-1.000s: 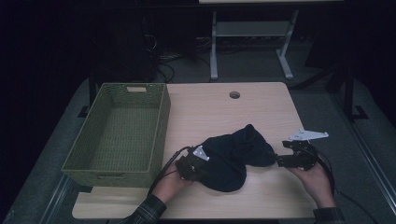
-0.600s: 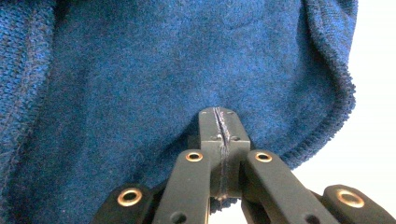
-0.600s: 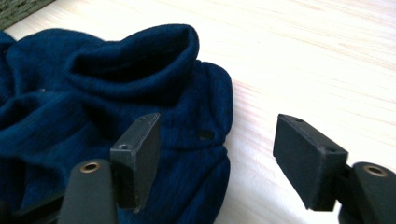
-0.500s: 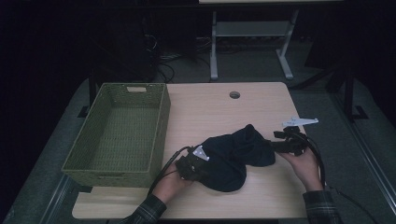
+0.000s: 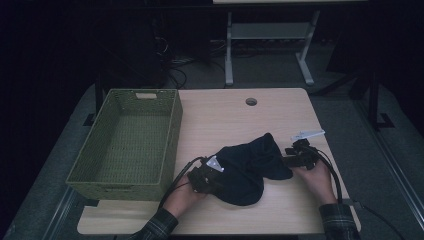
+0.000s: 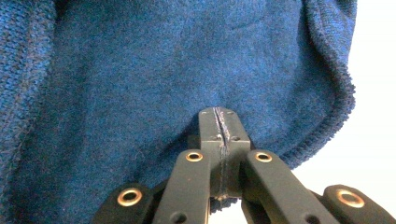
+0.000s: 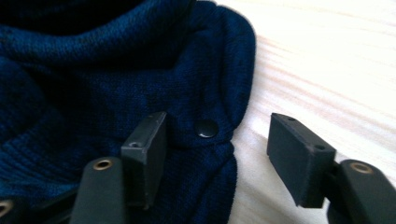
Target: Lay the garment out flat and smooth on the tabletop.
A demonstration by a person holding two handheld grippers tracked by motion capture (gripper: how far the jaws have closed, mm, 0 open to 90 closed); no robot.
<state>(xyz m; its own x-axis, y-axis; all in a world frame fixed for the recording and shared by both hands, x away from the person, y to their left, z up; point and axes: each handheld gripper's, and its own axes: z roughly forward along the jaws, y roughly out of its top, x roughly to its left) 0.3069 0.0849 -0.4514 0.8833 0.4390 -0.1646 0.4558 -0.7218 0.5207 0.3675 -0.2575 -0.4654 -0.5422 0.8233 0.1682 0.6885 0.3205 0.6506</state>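
Note:
A dark blue knitted garment lies bunched on the light wooden table. At its left edge my left gripper is shut on the knit; in the left gripper view the closed jaws sit against the fabric near its hem. My right gripper is at the garment's right edge, open, and its jaws have just been closing. In the right gripper view, one jaw is over the fabric beside a black snap button. The other jaw is over bare wood, not pressing the cloth.
A green woven basket stands empty on the table's left side. A round cable hole is near the far edge. Beyond the table stands a white metal frame on dark floor.
My right gripper has moved left and lower, up to the garment's right edge, with its jaws narrowing. The left gripper and the garment have stayed put.

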